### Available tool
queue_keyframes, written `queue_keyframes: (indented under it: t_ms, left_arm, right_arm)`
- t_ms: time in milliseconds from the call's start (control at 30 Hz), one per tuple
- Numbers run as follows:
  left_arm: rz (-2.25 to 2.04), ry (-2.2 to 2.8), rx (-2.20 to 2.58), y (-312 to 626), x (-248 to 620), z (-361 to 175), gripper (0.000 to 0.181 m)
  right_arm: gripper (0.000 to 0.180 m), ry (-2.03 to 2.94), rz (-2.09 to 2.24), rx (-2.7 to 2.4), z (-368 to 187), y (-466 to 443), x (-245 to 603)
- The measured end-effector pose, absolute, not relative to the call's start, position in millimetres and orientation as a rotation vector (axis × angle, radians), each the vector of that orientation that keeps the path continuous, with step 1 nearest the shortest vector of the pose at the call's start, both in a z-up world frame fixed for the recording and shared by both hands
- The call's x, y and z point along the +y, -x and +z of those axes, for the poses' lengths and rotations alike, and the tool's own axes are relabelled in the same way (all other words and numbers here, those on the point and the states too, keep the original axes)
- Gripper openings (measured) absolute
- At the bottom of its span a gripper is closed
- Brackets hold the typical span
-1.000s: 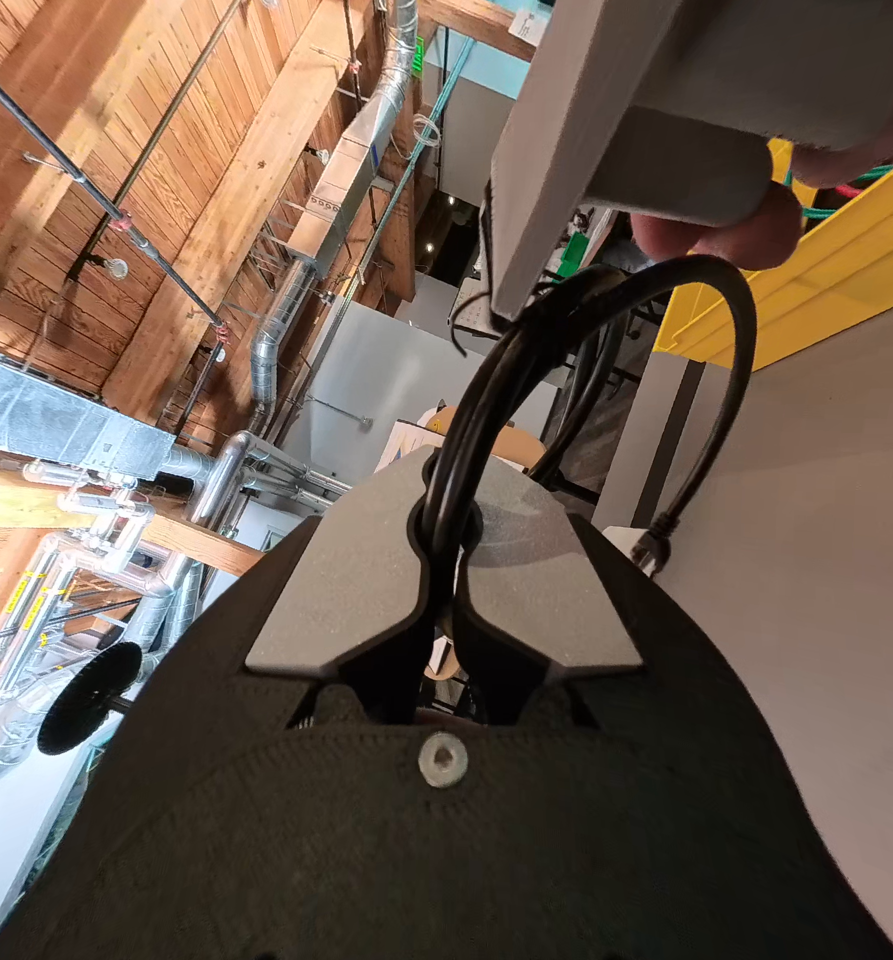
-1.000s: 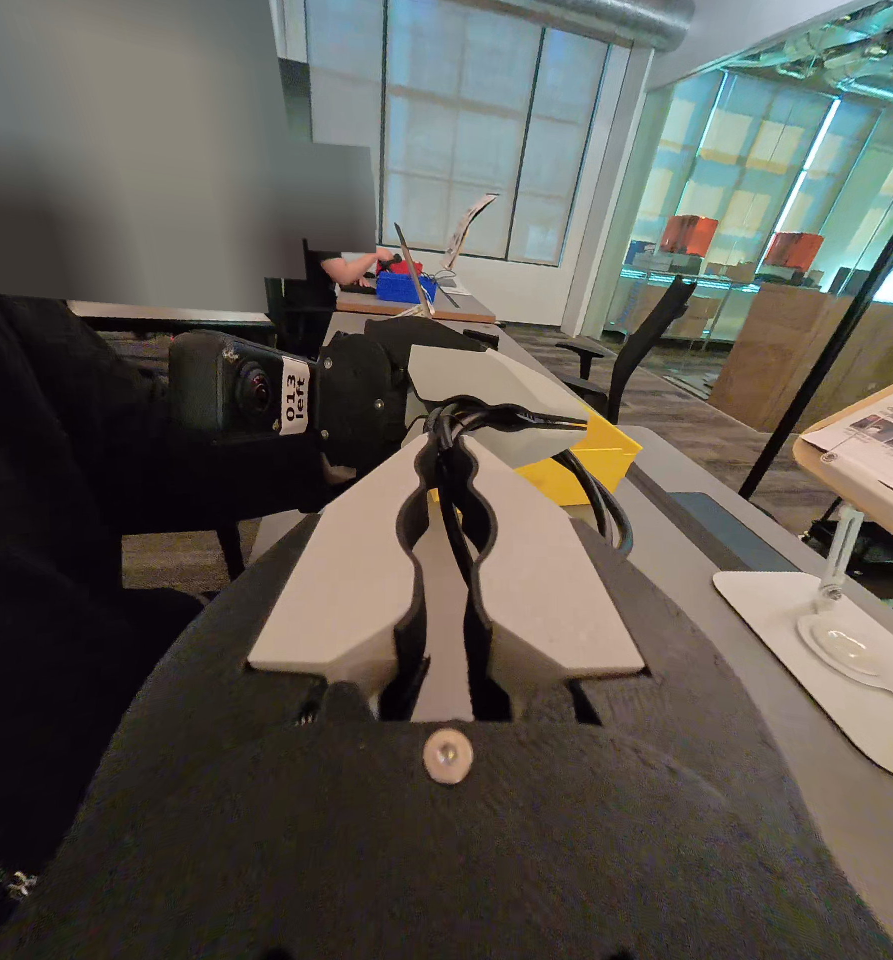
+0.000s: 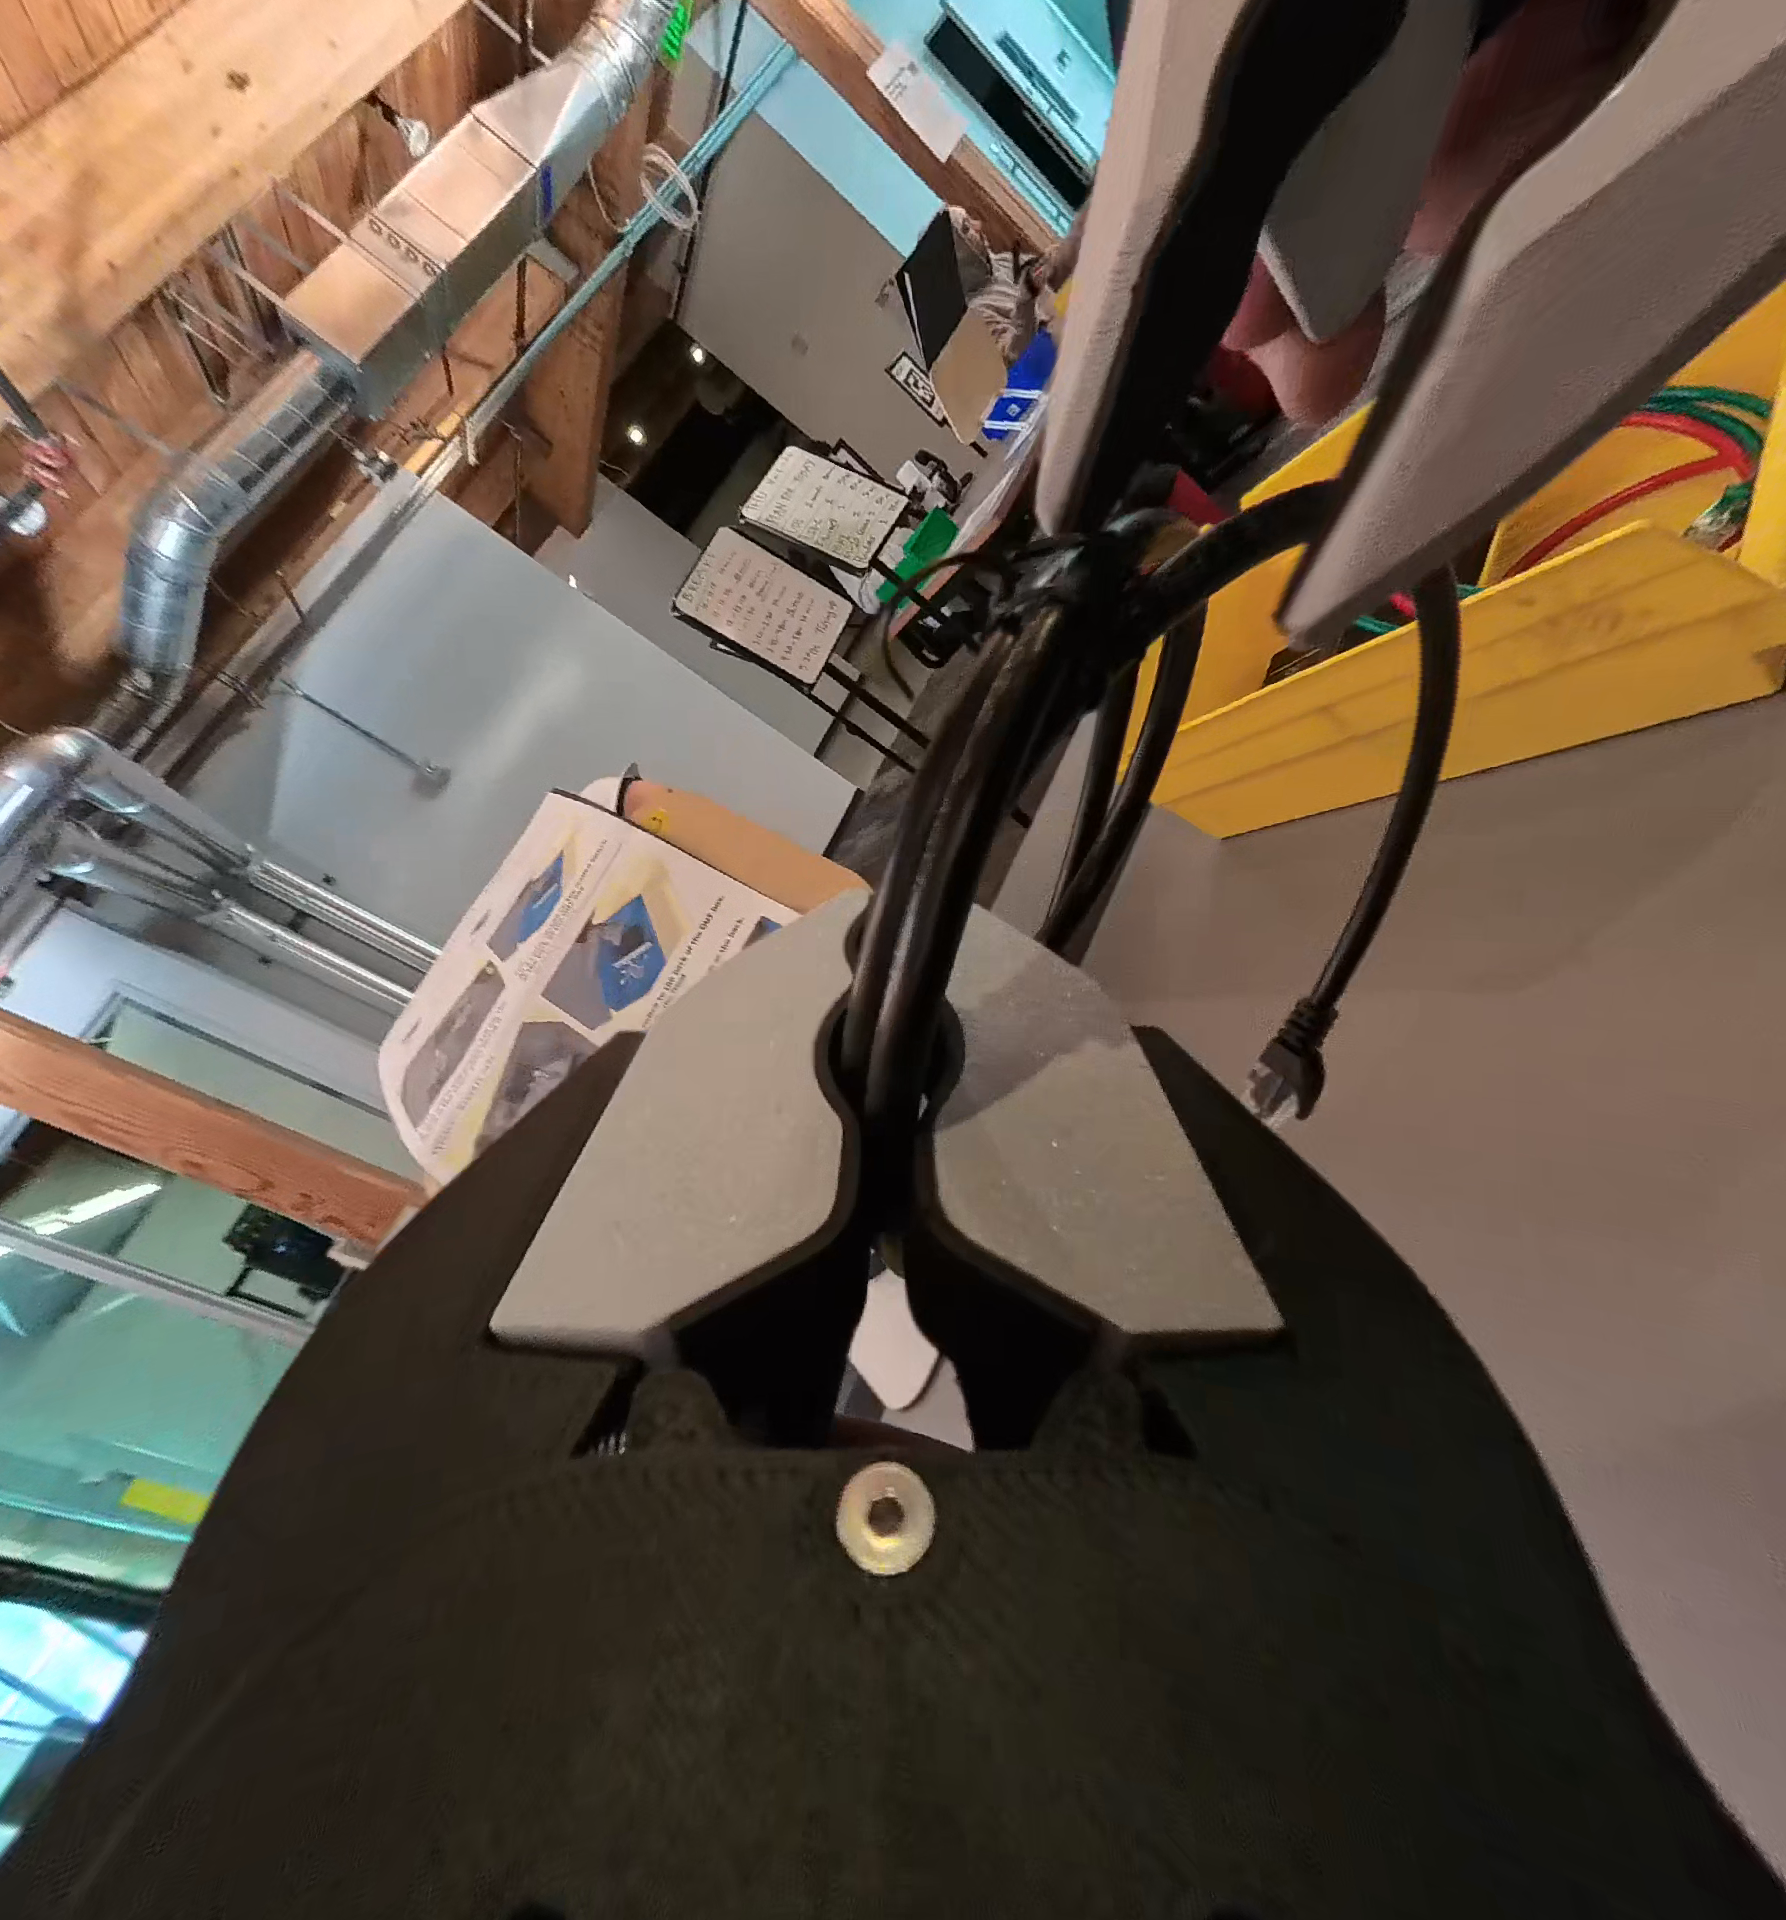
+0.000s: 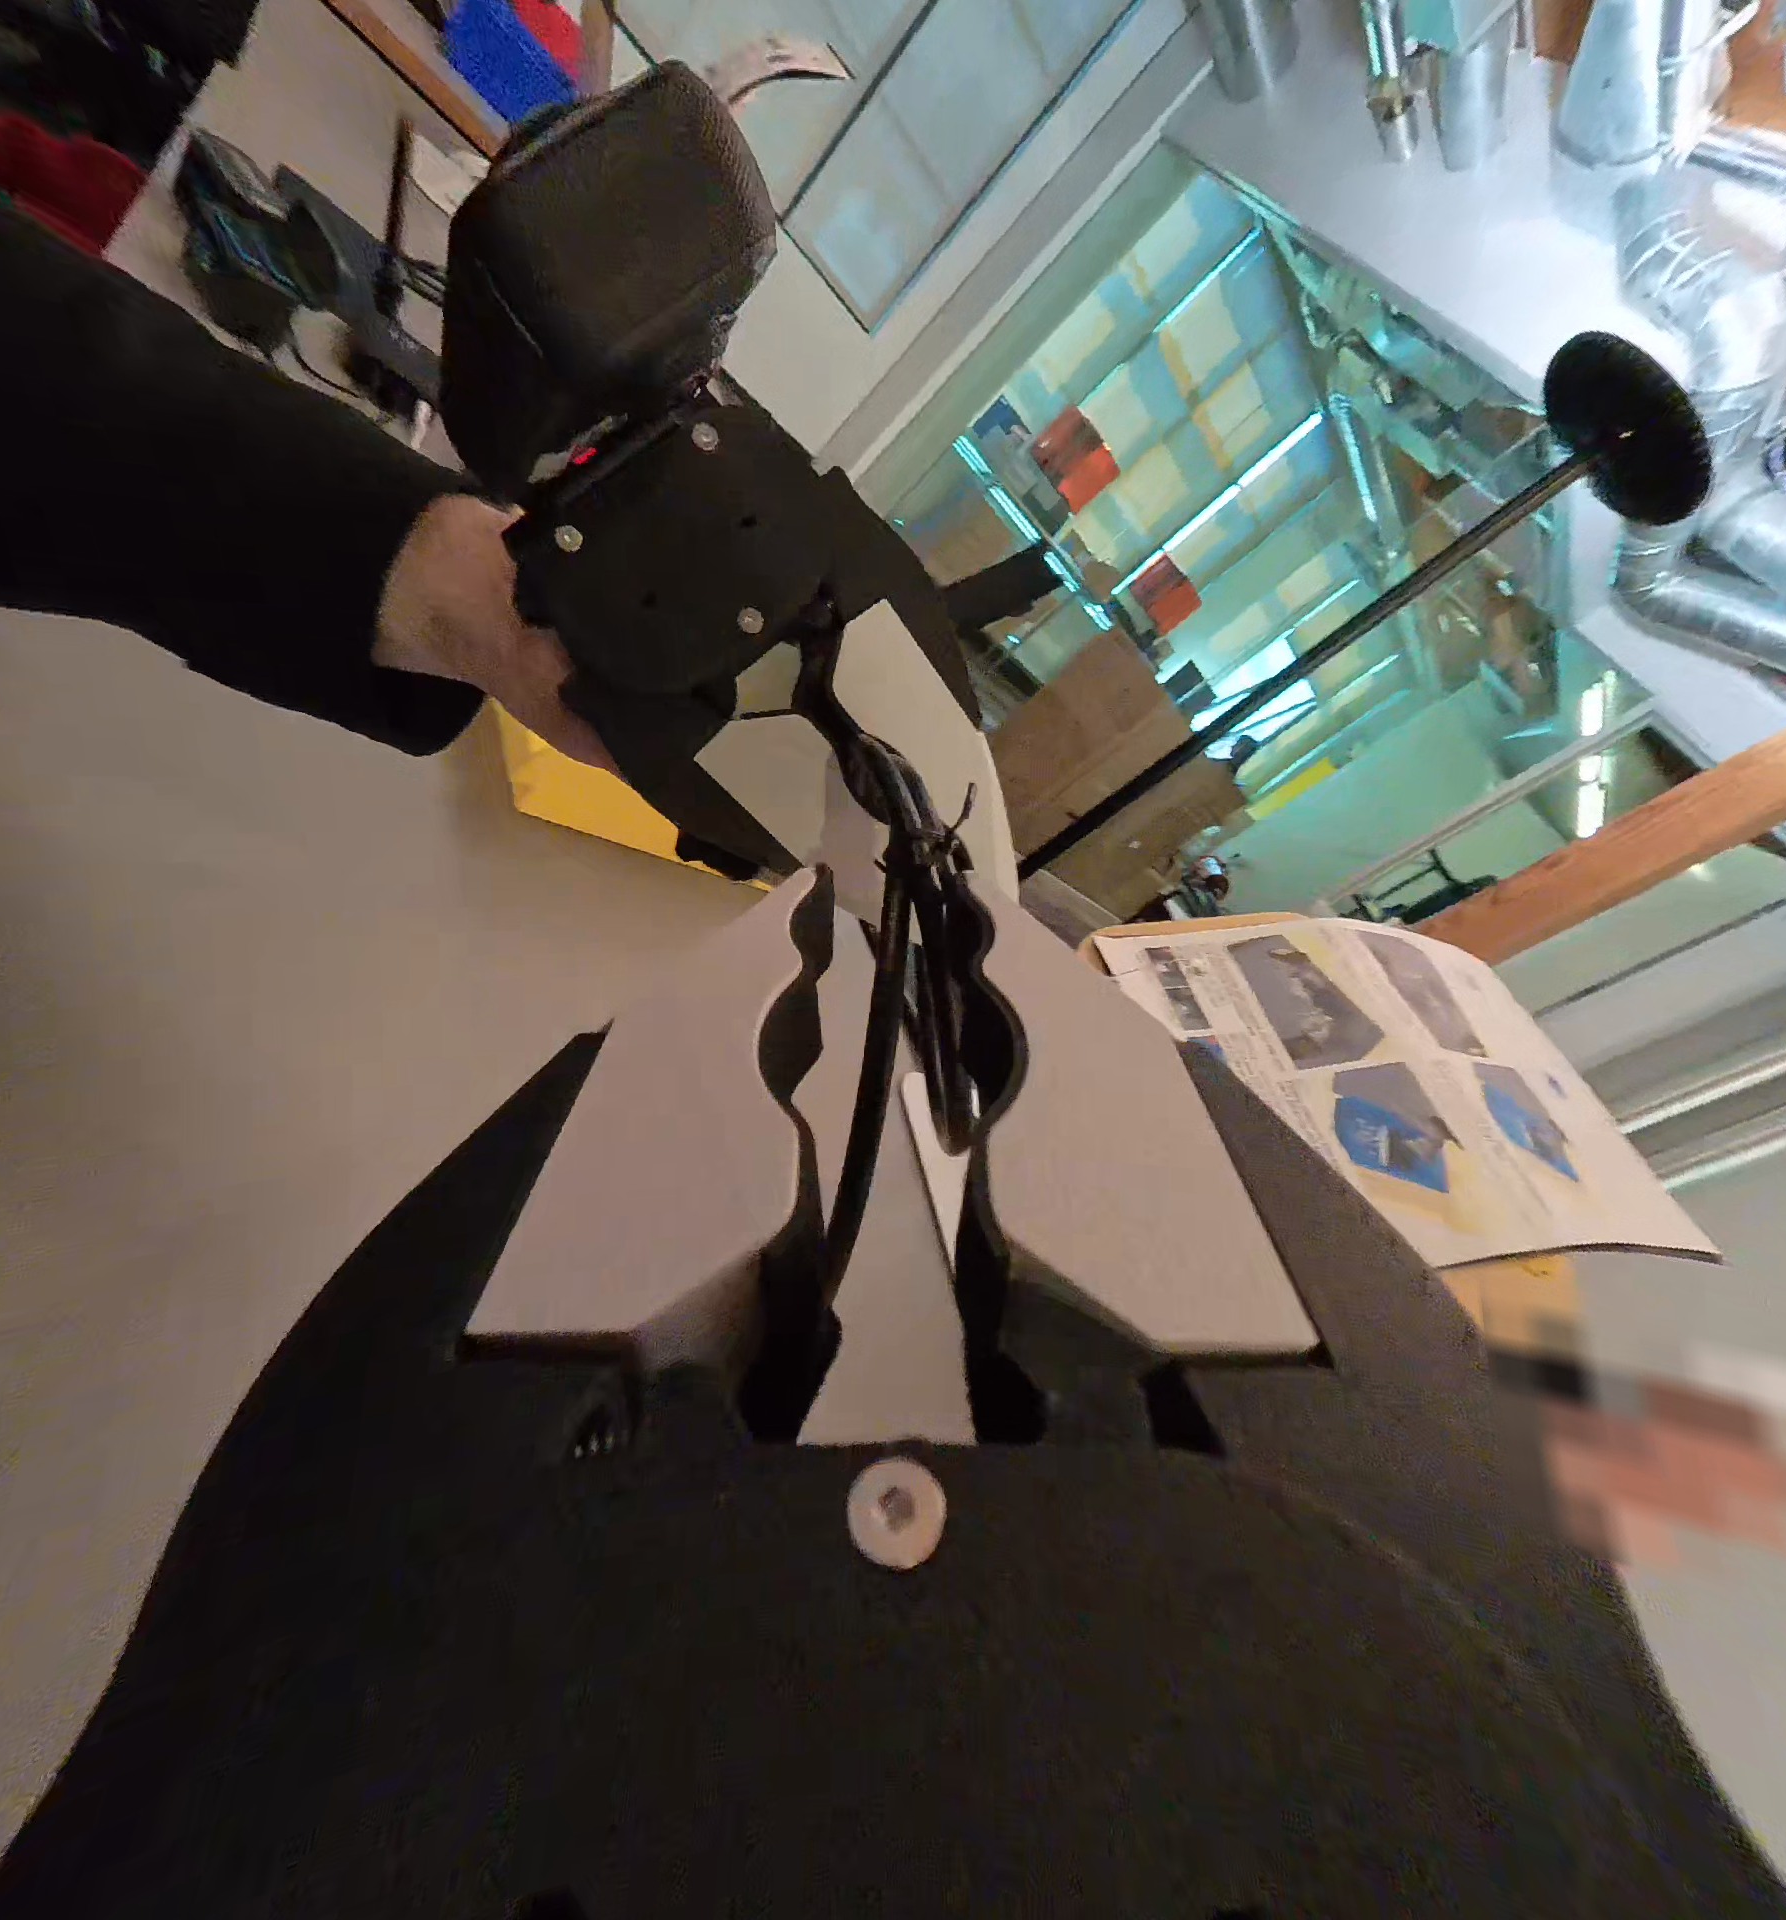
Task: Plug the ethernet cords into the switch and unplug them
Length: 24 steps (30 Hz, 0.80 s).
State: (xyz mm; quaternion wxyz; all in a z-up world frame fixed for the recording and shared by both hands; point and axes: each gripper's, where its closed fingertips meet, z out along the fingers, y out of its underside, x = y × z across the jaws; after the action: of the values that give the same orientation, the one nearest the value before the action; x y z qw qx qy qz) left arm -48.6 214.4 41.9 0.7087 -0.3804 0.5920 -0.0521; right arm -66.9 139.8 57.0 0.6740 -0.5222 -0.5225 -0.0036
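A black ethernet cord [image 3: 910, 831], coiled and tied in a bundle, runs between both grippers. My left gripper [image 3: 899, 935] is shut on the bundle, and one plug end [image 3: 1284, 1081] hangs loose above the grey table [image 3: 1595, 1351]. My right gripper [image 4: 894, 894] is open, with strands of the cord [image 4: 868, 1091] lying between its spread fingers. In the left wrist view the right gripper [image 3: 1180, 566] stands over the bundle's tie with its fingers apart. In the right wrist view the left gripper [image 4: 837, 748] is held by a hand in a black sleeve. No switch is in view.
A yellow bin [image 3: 1491, 665] holding red and green cords [image 3: 1647, 478] sits on the table beyond the grippers. A printed sheet on a tilted board [image 4: 1388, 1070] stands to the right. A black pole with a round disc [image 4: 1627, 436] rises behind.
My right gripper has opened around the cord bundle. Both grippers have tilted and turned, so the yellow bin now shows. The plug end hangs lower and freer.
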Motion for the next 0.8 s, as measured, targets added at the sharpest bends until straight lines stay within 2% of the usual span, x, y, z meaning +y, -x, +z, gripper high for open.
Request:
queue_keyframes:
  t_ms: [100, 500, 667, 800]
  left_arm:
    - [-0.118, 0.855, 1.322, 47.7, 215.3, 38.4, 0.001]
    - [-0.210, 0.936, 1.369, 38.6, 212.4, 23.9, 0.000]
    - [-0.153, 0.911, 1.367, 39.9, 216.0, 24.0, 0.000]
    - [-0.021, 0.852, 1.382, 40.6, 219.9, 20.9, 0.000]
  right_arm:
    - [0.010, 1.121, -0.169, -1.159, 60.6, 61.7, 146.0]
    - [0.010, 1.007, -0.440, -1.232, 54.8, 61.0, 149.7]
    - [0.000, 1.050, -0.279, -1.222, 52.5, 60.1, 146.3]
    - [0.000, 1.147, 0.031, -1.129, 55.8, 55.8, 146.5]
